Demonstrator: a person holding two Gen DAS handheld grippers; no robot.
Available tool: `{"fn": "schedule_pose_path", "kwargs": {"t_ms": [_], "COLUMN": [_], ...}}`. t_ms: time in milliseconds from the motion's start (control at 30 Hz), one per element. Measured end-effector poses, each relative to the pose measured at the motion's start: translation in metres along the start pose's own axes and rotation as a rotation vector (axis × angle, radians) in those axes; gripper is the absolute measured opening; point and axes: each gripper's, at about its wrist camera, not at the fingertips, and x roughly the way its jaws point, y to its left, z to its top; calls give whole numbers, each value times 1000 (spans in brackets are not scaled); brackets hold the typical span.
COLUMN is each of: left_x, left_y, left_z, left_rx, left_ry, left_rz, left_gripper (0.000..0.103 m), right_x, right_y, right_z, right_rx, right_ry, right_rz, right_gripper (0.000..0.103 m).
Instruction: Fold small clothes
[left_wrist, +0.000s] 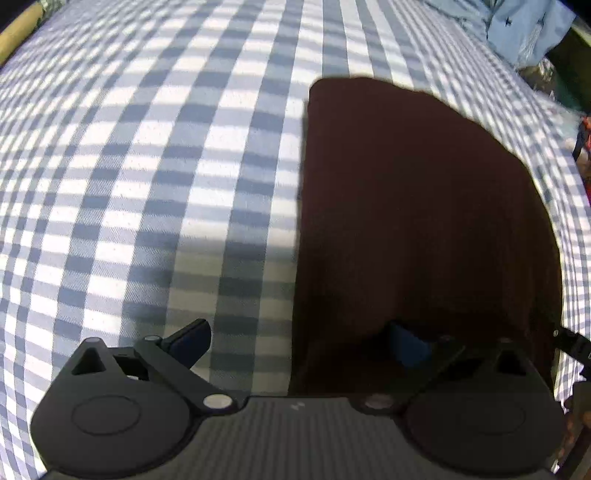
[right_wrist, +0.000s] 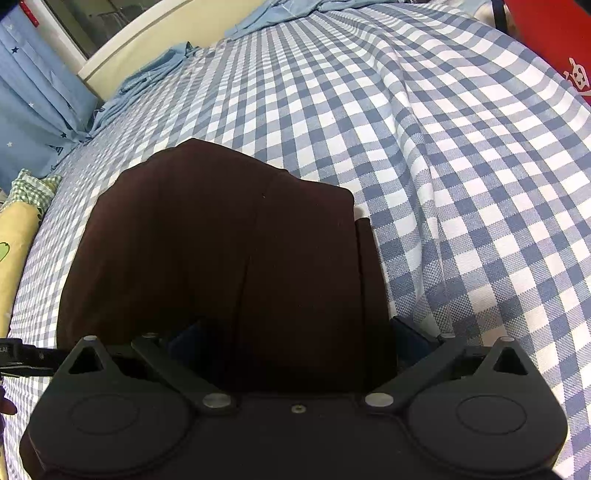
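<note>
Lying flat on the blue-and-white checked bed sheet (right_wrist: 461, 155), the dark brown garment (right_wrist: 221, 251) is the landmark for everything else; it looks folded, with a narrow strip of the same cloth showing along its right edge in the right wrist view. Seen from the left wrist, that garment (left_wrist: 417, 221) has a straight left edge and a rounded far corner, and the checked sheet (left_wrist: 147, 166) beyond its left edge is smooth and bare. The left tool (left_wrist: 299, 339) sits at the garment's near edge with its jaws spread wide: one finger rests over the sheet just left of the garment's edge, the other over the dark cloth itself, holding nothing. The right tool (right_wrist: 295, 336) is at the garment's near edge too, jaws wide apart with the cloth lying between them, one finger half hidden under the fabric, so nothing is clamped. To the right of the garment the sheet rises in long loose wrinkles. Beyond the garment's far left corner lie crumpled light blue cloths (right_wrist: 147, 74) beside a cream bed frame (right_wrist: 147, 40), with a star-printed blue curtain (right_wrist: 33, 110) further left and a yellow pillow (right_wrist: 14, 240) at the bed's left edge.
</note>
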Motion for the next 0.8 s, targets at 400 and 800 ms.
{"fn": "schedule_pose_path", "kwargs": {"t_ms": [400,800], "left_x": [13,-38], "left_y": [-2,-27], "left_z": [11,18], "left_rx": [-60,11], "left_ry": [107,30], "left_rz": [-180,-92], "left_gripper": [67,12], "right_x": [-12,-59], "right_y": [8,43], "right_z": [1,4], "right_rx": [38,-79], "right_ry": [-1,-67], "right_rz": [-5,-4], "right_gripper": [49,12]}}
